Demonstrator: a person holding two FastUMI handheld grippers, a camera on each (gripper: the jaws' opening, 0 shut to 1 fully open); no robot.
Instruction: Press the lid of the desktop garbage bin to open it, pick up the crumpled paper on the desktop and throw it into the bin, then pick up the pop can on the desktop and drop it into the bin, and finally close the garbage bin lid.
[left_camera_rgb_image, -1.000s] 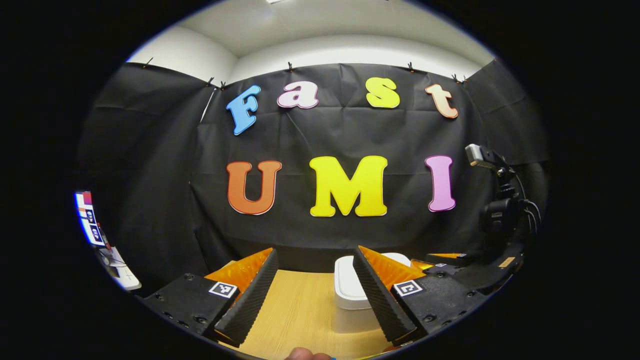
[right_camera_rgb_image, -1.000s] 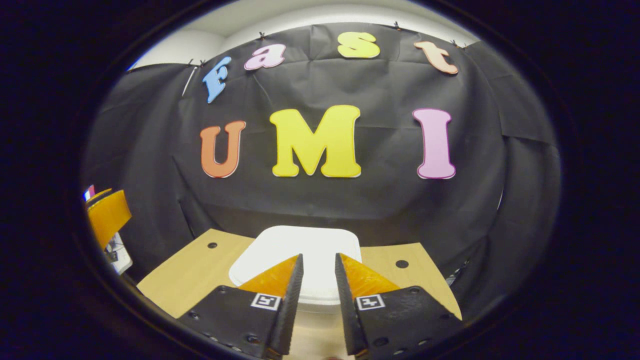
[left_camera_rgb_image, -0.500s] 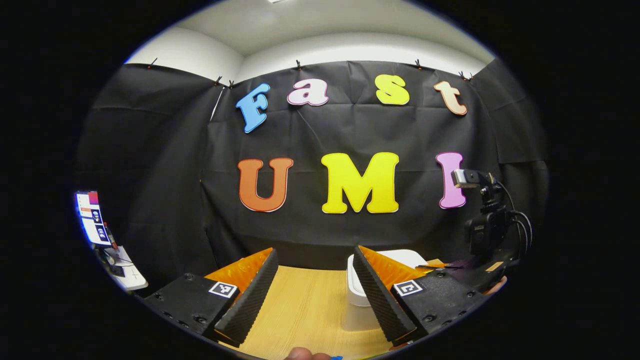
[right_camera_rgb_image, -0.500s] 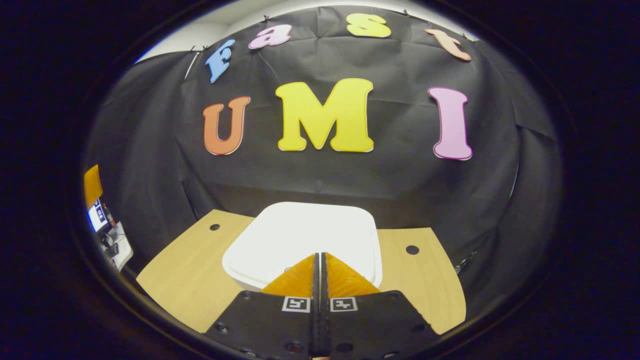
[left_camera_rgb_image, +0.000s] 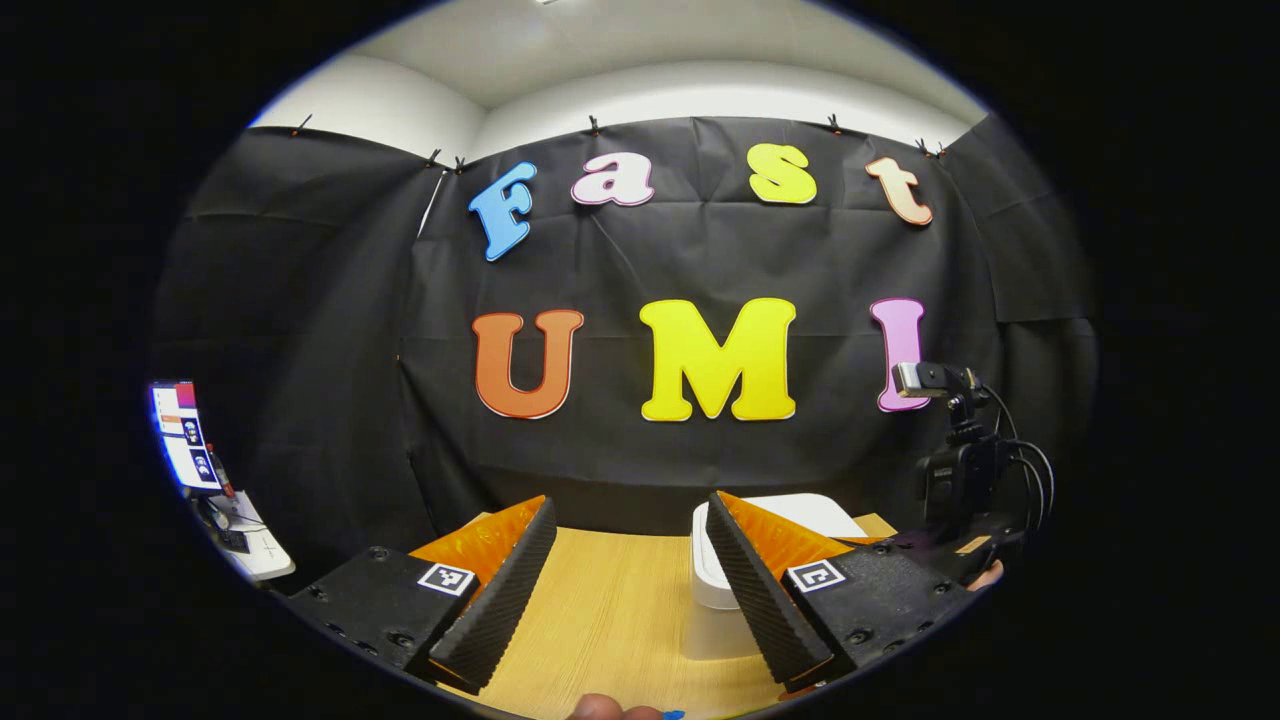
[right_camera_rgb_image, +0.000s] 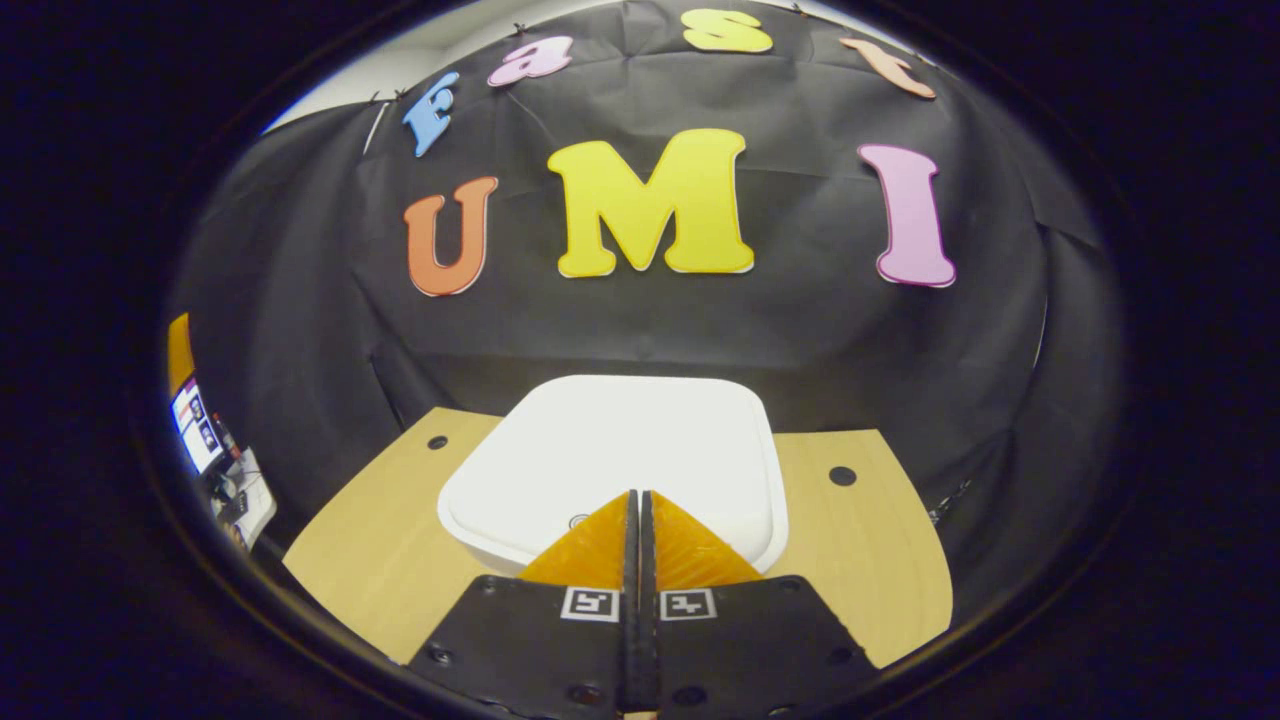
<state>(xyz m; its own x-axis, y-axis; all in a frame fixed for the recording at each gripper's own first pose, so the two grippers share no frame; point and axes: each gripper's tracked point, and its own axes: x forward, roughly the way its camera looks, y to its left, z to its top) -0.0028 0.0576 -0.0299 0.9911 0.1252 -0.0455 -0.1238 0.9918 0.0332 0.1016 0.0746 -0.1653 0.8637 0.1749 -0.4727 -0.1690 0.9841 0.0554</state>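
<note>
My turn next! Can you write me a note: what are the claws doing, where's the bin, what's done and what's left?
Right claw: shut, empty, tips over the front edge of the white square plastic bin lid; contact unclear.
Left claw: open, empty, above the light wooden desktop, bin just to its right.
Done: nothing; lid is closed.
Left: press lid open, bin the paper, then the can, close lid.

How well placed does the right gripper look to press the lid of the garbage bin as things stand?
Probably well placed: the right gripper, fingers shut together, points down at the near edge of the closed white lid, with nothing between them. Actual contact cannot be told.
</note>
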